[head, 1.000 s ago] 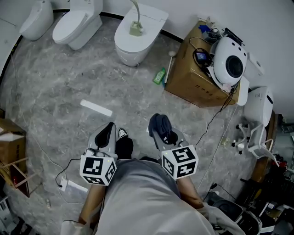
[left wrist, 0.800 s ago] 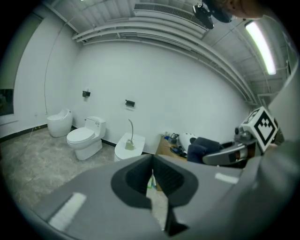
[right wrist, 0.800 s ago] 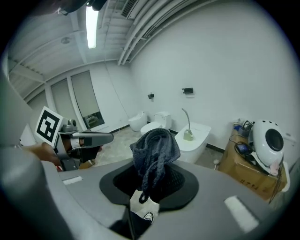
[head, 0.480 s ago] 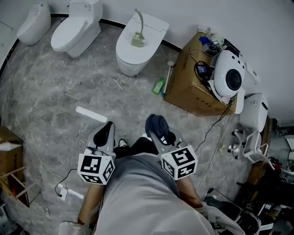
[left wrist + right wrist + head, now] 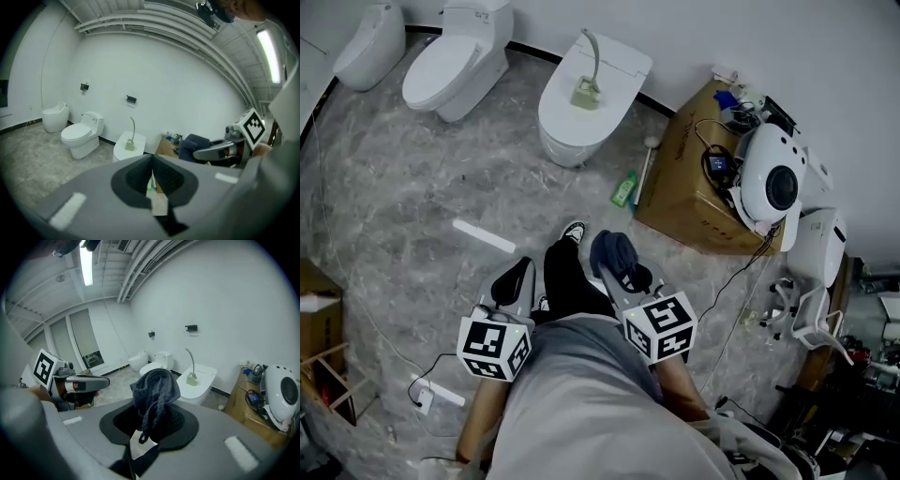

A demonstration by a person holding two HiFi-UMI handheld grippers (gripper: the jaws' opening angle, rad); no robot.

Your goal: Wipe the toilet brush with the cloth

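Note:
The toilet brush (image 5: 587, 86) stands in its small holder on the closed lid of the nearest white toilet (image 5: 567, 122), its curved handle rising toward the wall. It also shows in the left gripper view as the toilet brush (image 5: 130, 140) and in the right gripper view as the toilet brush (image 5: 191, 373). My right gripper (image 5: 619, 267) is shut on a dark blue cloth (image 5: 612, 251), which bunches above the jaws as the cloth (image 5: 155, 394). My left gripper (image 5: 515, 279) is shut with nothing in it. Both grippers hang over the floor, well short of the toilet.
Two more toilets (image 5: 455, 61) stand at the far left. A cardboard box (image 5: 684, 183) with a white device (image 5: 773, 173) and cables sits right of the toilet, a green bottle (image 5: 624, 188) beside it. A white strip (image 5: 487, 236) lies on the floor. The person's shoe (image 5: 572, 231) is forward.
The person has stepped toward the toilet with the brush, one leg and shoe coming forward between the grippers. Both grippers kept their pose, the cloth still in the right one.

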